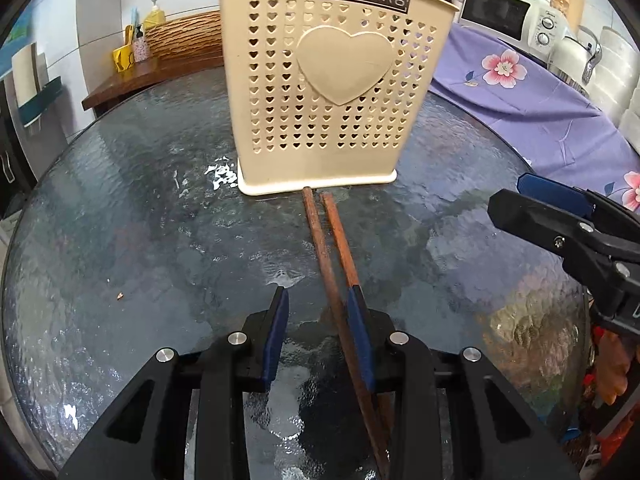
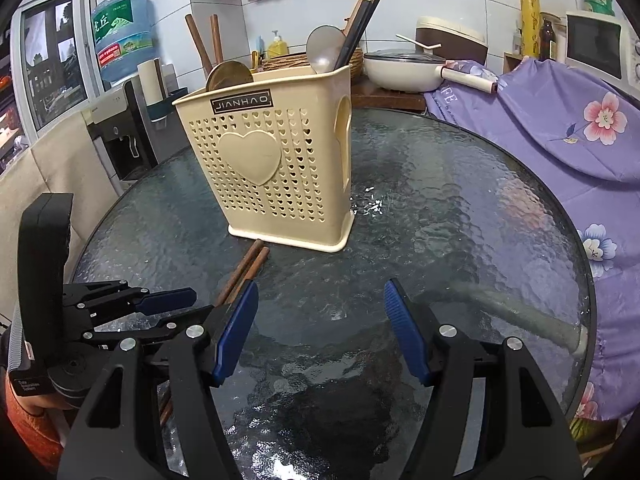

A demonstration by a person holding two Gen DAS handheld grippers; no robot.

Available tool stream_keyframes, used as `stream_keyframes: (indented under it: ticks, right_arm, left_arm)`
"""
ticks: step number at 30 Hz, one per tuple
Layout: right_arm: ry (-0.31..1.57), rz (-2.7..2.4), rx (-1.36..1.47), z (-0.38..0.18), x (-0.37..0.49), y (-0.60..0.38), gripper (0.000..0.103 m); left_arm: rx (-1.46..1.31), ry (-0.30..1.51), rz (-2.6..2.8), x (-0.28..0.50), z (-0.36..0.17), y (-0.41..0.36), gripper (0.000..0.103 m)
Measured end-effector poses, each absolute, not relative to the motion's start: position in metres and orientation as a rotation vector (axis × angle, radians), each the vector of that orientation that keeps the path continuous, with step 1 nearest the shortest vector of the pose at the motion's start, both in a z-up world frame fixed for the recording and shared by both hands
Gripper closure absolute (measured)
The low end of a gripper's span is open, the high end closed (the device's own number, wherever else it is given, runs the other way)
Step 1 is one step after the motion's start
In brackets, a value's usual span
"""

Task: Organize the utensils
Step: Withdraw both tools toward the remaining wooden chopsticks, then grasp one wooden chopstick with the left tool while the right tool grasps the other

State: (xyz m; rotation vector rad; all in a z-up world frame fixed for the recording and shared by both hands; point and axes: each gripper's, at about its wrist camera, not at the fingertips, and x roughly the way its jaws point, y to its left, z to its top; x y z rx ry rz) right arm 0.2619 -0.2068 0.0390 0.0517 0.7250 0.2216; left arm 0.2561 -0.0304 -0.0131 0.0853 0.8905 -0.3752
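The utensil holder (image 1: 334,92) stands on the table (image 1: 120,240), with spoons (image 2: 326,48) and chopsticks (image 2: 366,12) in it. Two loose chopsticks (image 1: 328,240) lie on the table before the holder, their far tips near its base. A microwave (image 1: 504,16) stands behind, to the right.

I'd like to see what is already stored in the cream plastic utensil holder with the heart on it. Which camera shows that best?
The right wrist view: the cream plastic utensil holder appears with its open top, spoons and chopsticks sticking out. The left wrist view shows the holder's front large, but its top is cut off by the frame.
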Motion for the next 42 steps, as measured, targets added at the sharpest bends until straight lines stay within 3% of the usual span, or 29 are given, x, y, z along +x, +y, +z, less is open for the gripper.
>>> stream_keyframes:
  ticks: [8, 20, 26, 31, 36, 38, 42]
  right_arm:
    - [0.769, 0.230, 0.058, 0.031, 0.271, -0.197, 0.038]
    - [0.854, 0.278, 0.047, 0.007, 0.299, -0.153, 0.038]
    - [0.891, 0.247, 0.007, -0.001, 0.318, -0.132, 0.054]
    - [0.916, 0.222, -0.016, -0.006, 0.328, -0.120, 0.070]
    - [0.923, 0.210, -0.033, -0.008, 0.338, -0.110, 0.079]
    - [0.924, 0.200, -0.046, -0.008, 0.343, -0.105, 0.083]
    - [0.935, 0.202, -0.028, -0.007, 0.352, -0.098, 0.090]
  left_arm:
    - [0.119, 0.890, -0.327, 0.260, -0.013, -0.023, 0.080]
    - [0.067, 0.922, -0.241, 0.263, -0.008, 0.027, 0.080]
    - [0.074, 0.896, -0.234, 0.279, 0.004, 0.021, 0.068]
    - [0.079, 0.925, -0.211, 0.301, -0.004, 0.020, 0.067]
    - [0.103, 0.933, -0.199, 0.313, -0.009, 0.016, 0.067]
    - [0.105, 0.931, -0.198, 0.316, -0.009, 0.014, 0.068]
    - [0.130, 0.924, -0.202, 0.319, -0.009, 0.009, 0.082]
